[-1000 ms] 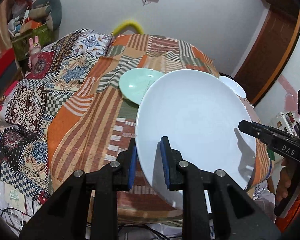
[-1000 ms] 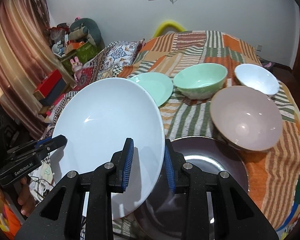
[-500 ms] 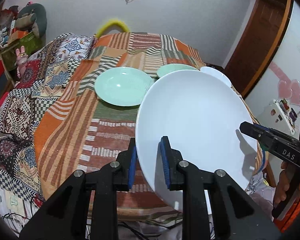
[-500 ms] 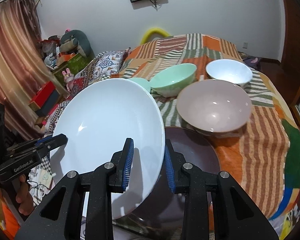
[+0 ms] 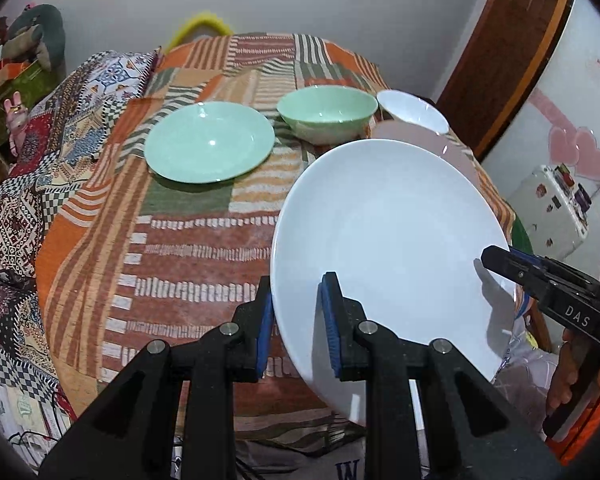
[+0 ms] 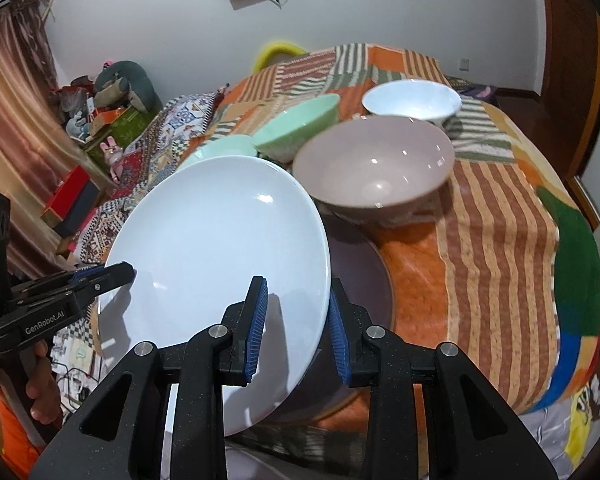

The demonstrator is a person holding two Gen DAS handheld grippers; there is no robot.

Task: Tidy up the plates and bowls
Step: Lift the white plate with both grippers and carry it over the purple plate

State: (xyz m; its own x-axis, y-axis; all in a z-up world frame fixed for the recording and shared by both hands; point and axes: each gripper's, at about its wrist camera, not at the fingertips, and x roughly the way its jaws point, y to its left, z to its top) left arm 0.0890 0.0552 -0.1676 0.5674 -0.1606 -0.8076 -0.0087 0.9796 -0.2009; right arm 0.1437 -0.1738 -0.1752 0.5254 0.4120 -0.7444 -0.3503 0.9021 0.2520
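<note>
A large white plate (image 5: 388, 248) (image 6: 220, 248) is held tilted above the table's near edge. My left gripper (image 5: 296, 320) is shut on its left rim. My right gripper (image 6: 296, 320) is shut on its right rim, and its tip shows in the left wrist view (image 5: 500, 258). On the patchwork cloth stand a green plate (image 5: 208, 146), a green bowl (image 5: 326, 114) (image 6: 300, 128), a white bowl (image 5: 412, 110) (image 6: 412, 100) and a pink-grey bowl (image 6: 374, 164). A dark plate (image 6: 360, 280) lies under the white plate, mostly hidden.
The round table (image 5: 172, 256) carries a striped patchwork cloth (image 6: 500, 216). A patterned bed and boxes (image 6: 112, 136) lie to the left, a brown door (image 5: 512, 52) to the right. A person's hand (image 6: 36, 384) holds the left gripper.
Both grippers have carried the white plate rightwards and nearer the bowls. The green plate and green bowl have come into the left wrist view; the dark plate is more covered.
</note>
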